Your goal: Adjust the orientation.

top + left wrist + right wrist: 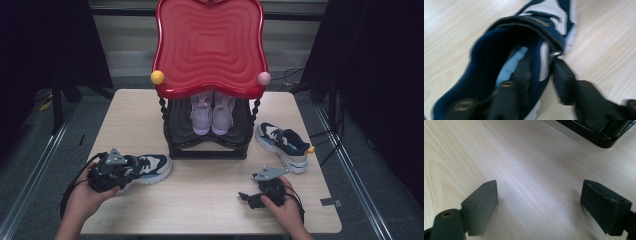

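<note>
Two grippers worked at a wooden table [210, 200] with a shoe rack [207, 145].
The left gripper [541, 67] clamped the collar of a navy sneaker [147, 167] at eight o'clock; the right gripper [539, 205] stood wide, holding nothing.

gold lettering on sneaker [499, 65] strap, blurred, perhaps unreadable

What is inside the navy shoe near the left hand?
Inside the navy shoe, one finger of the left claw reaches in, pinching the shoe's side wall. A light blue insole shows; the toe end is hidden.
</note>
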{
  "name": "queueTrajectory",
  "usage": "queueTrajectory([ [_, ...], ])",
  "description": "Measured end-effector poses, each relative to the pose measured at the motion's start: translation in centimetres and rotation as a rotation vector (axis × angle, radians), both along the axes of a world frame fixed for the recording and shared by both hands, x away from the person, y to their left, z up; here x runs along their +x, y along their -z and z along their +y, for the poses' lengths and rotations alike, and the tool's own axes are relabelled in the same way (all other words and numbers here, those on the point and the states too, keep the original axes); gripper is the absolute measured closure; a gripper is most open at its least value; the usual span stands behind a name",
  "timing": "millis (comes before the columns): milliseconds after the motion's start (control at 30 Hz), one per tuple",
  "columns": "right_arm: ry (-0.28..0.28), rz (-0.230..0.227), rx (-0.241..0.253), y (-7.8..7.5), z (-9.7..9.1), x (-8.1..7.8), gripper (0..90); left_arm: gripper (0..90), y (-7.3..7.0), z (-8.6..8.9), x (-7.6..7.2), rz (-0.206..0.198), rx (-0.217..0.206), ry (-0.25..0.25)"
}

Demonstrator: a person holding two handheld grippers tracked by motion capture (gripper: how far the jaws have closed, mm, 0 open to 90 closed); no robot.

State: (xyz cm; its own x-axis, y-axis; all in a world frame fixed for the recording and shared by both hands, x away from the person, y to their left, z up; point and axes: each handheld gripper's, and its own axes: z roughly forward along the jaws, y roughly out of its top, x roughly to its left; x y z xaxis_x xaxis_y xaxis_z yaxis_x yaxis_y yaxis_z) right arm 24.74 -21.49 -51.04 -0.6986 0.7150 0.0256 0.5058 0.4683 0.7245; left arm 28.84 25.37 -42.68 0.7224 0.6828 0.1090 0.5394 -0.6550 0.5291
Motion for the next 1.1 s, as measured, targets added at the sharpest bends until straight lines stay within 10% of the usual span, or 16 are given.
queueTrajectory([
  [567, -0.002, 0.003, 0.001, 0.0, 0.0, 0.0, 14.0, 78.4, 0.0, -1.2, 2.4, -0.040, -0.087, -0.244],
  [767, -0.003, 0.004, 0.002, 0.0, 0.0, 0.0, 14.0, 75.2, 0.5, -1.9, 2.5, -0.042, -0.091, -0.246],
  [1100, -0.002, 0.005, 0.002, 0.0, 0.0, 0.0, 14.0, 45.2, -0.9, -0.9, 1.1, -0.053, -0.066, -0.173],
])
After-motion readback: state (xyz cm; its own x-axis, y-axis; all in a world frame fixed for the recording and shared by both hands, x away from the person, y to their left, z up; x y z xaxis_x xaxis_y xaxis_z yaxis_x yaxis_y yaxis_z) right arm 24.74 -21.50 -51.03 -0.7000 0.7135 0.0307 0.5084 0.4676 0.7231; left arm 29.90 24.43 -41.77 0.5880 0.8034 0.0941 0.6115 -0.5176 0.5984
